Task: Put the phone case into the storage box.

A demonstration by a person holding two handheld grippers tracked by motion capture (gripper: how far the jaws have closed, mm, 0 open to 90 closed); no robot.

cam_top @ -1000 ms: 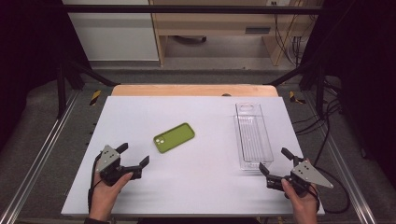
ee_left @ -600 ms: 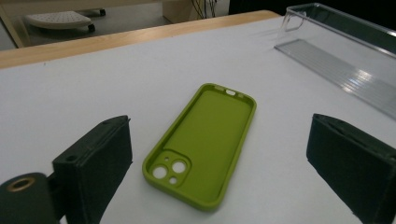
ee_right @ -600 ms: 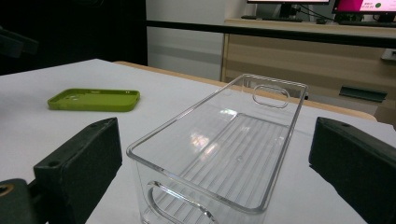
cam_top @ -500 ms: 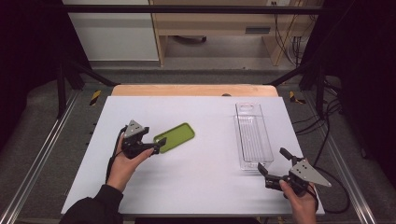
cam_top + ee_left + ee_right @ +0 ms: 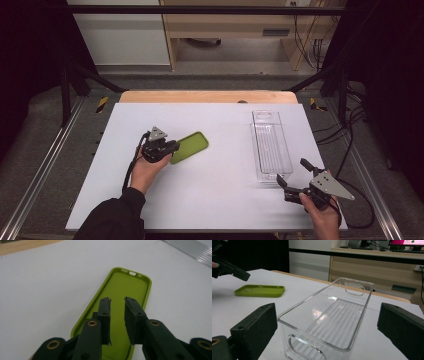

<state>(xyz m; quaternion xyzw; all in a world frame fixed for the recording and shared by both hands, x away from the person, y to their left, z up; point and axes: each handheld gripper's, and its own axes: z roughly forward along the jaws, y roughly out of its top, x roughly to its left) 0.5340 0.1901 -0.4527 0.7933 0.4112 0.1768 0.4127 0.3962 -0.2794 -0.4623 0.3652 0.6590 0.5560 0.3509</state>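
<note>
We see a white counter (image 5: 215,200) with a strip of bare wood along its far edge. Two things lie directly on it. A green phone case (image 5: 192,145) rests flat, hollow side up, left of the middle, set at a slant. A clear plastic bin (image 5: 270,145) stands upright on the right half, long and narrow, its length running from the near side to the far side, with a handle slot in each short end and a ribbed floor. The two lie well apart.
</note>
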